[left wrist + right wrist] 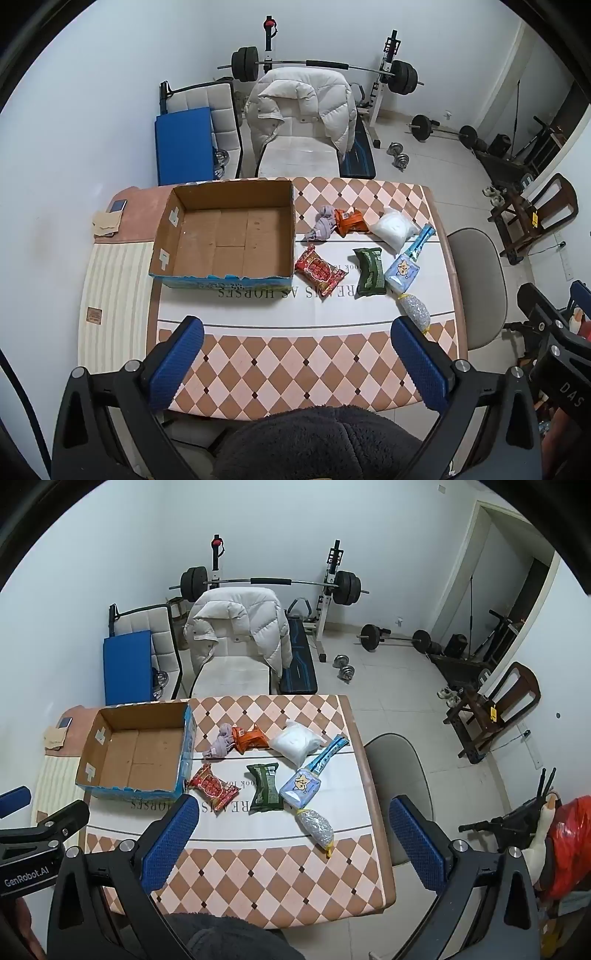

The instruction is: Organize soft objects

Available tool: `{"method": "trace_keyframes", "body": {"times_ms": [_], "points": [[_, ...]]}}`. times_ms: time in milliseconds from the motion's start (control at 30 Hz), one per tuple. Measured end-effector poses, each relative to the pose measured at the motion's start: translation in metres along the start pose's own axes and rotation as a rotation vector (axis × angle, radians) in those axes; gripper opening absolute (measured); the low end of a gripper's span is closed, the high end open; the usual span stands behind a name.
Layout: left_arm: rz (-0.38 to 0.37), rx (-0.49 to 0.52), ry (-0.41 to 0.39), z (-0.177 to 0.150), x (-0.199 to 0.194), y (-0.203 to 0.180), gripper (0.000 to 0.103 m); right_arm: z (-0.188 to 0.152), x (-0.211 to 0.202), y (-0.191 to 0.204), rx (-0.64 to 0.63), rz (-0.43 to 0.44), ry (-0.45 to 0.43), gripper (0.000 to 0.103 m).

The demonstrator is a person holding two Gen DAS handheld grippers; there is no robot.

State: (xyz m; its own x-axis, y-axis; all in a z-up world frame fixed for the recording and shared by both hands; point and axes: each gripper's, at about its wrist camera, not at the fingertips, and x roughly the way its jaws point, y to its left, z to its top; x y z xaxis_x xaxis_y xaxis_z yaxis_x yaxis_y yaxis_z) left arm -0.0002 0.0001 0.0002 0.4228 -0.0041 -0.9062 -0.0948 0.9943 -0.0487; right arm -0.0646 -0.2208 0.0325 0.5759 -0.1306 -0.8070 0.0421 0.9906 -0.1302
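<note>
An empty cardboard box (225, 240) (136, 753) stands open on the left of the table. To its right lie soft items: a grey cloth bundle (323, 223) (220, 745), an orange packet (350, 220) (250, 738), a white bag (393, 229) (295, 743), a red packet (319, 270) (213, 786), a green packet (369, 271) (265, 788), a blue tissue pack (402, 271) (300, 788), a long blue packet (421, 238) (328, 755) and a clear bead bag (414, 310) (316, 825). My left gripper (297, 339) and right gripper (293, 821) are open and empty, high above the table's near edge.
The checkered table (295, 369) has a phone (117, 206) and a paper scrap (107, 223) at its far left. A chair with a white jacket (299, 107) stands behind the table, a grey chair (476, 280) at its right. Weights lie on the floor.
</note>
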Motion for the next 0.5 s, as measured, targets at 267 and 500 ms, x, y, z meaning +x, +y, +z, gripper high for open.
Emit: {"method": "trace_keyframes", "body": {"times_ms": [267,500], "points": [[0.017,-0.007,-0.01,0.0018,-0.0034,0.0013,0.103,-0.0011,-0.0012,0.0001,-0.002,0.001,0.0,0.103],[0.023,-0.002,-0.017,0.0042,-0.0083,0.0019,0.103,-0.0016,-0.0065,0.0002,-0.013,0.012,-0.006,0.103]]}}
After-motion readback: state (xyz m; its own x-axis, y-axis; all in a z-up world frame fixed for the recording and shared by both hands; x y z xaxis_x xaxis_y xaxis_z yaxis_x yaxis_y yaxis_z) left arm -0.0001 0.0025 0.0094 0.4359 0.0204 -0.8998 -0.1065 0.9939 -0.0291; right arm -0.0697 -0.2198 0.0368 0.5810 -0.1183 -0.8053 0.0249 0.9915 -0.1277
